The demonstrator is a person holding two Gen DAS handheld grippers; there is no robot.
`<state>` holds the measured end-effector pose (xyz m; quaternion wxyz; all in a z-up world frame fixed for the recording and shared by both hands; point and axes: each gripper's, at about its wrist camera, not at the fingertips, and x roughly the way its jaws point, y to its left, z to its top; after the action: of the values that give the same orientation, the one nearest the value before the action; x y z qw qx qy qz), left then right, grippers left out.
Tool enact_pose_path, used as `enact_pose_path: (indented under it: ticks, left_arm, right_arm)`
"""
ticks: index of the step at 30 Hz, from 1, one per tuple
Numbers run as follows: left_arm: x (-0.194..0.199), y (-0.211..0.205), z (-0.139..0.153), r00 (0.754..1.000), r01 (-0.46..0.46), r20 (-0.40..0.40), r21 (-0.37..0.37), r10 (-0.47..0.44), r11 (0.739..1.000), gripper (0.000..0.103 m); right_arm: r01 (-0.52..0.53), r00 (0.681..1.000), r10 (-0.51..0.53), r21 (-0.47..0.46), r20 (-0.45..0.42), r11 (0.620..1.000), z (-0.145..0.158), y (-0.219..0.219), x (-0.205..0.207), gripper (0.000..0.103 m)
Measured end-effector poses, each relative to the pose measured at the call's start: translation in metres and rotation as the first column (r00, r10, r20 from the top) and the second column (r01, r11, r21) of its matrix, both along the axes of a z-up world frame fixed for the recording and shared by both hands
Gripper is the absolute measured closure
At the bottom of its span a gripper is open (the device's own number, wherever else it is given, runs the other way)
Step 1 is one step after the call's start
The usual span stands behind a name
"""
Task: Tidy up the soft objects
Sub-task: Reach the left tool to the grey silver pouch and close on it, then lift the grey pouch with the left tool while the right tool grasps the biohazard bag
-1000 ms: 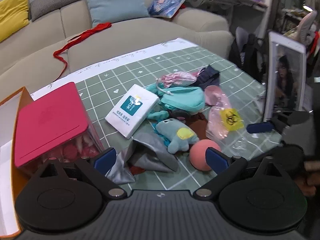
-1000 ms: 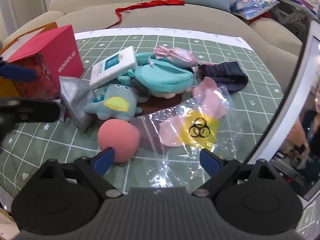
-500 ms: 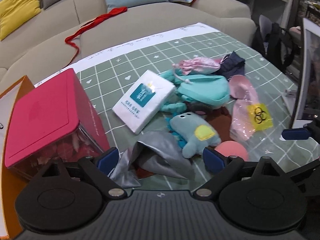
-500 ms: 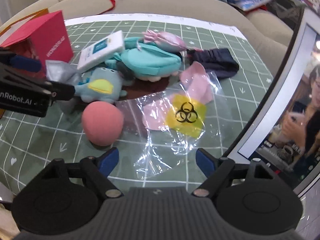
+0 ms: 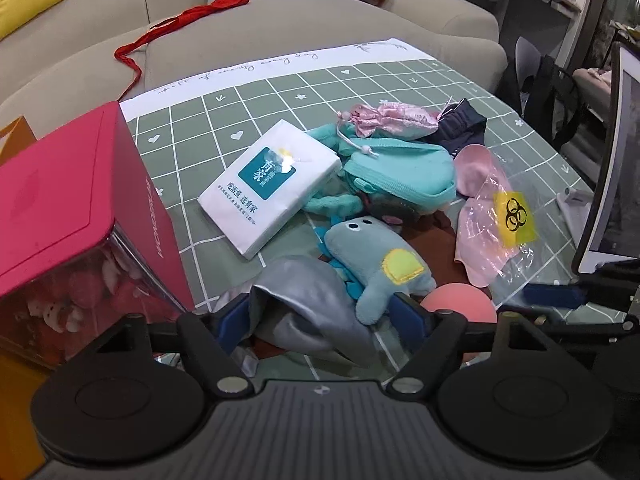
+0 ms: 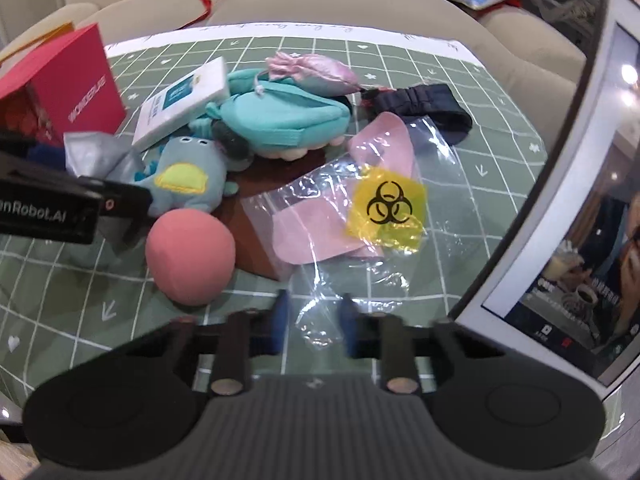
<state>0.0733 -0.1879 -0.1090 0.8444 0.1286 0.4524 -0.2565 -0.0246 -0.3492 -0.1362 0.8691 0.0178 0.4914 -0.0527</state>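
Note:
A pile of soft things lies on the green grid mat (image 5: 248, 100): a blue plush toy (image 5: 376, 256), a teal pouch (image 5: 396, 168), a pink satin bag (image 5: 384, 120), a dark cloth (image 5: 460, 124), a grey silver bag (image 5: 304, 300) and a pink ball (image 6: 190, 256). A clear biohazard bag (image 6: 360, 216) holds pink cloth. My left gripper (image 5: 320, 320) is open, its fingers either side of the grey bag and the plush toy. My right gripper (image 6: 314, 320) has its jaws narrowed around the near edge of the clear bag.
A red-lidded box (image 5: 72, 216) stands at the left by an orange bag (image 5: 16, 140). A white tissue pack (image 5: 272, 184) leans on the pile. A tablet screen (image 6: 568, 200) stands at the right. A beige sofa (image 5: 280, 28) with cushions lies behind.
My left gripper moved forward and down over the grey bag and plush toy. My right gripper's jaws closed in from wide open onto the clear bag's edge.

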Motion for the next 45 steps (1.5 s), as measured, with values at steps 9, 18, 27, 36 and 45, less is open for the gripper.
enact_pose_path:
  ticks: [9,18,27,36,45]
  left_arm:
    - [0.003,0.006,-0.005,0.997,0.045,-0.055,-0.093,-0.051,0.995,0.075]
    - [-0.007,0.015,0.004,0.994,0.102,-0.025,-0.152,-0.107,0.983,0.096]
    - [-0.012,0.033,0.021,0.995,0.098,-0.015,-0.181,-0.103,0.978,0.098]
    - [-0.012,0.045,0.043,0.998,0.062,-0.020,-0.215,-0.068,0.975,0.100]
    - [-0.012,0.052,0.075,0.999,0.000,-0.044,-0.196,-0.009,0.981,0.100]
  right_arm:
    - [-0.001,1.000,0.002,0.030,-0.007,1.000,0.001,0.000,-0.003,0.102]
    - [0.030,0.999,-0.032,0.070,0.031,0.997,0.010,-0.008,-0.009,0.103]
    - [0.104,0.989,-0.115,0.116,0.092,0.988,0.027,-0.015,-0.021,0.103]
    - [0.080,0.975,-0.090,0.056,0.202,0.995,0.073,0.021,-0.037,0.103]
    - [0.092,0.980,-0.102,0.068,0.170,0.993,0.105,0.044,-0.036,0.103]
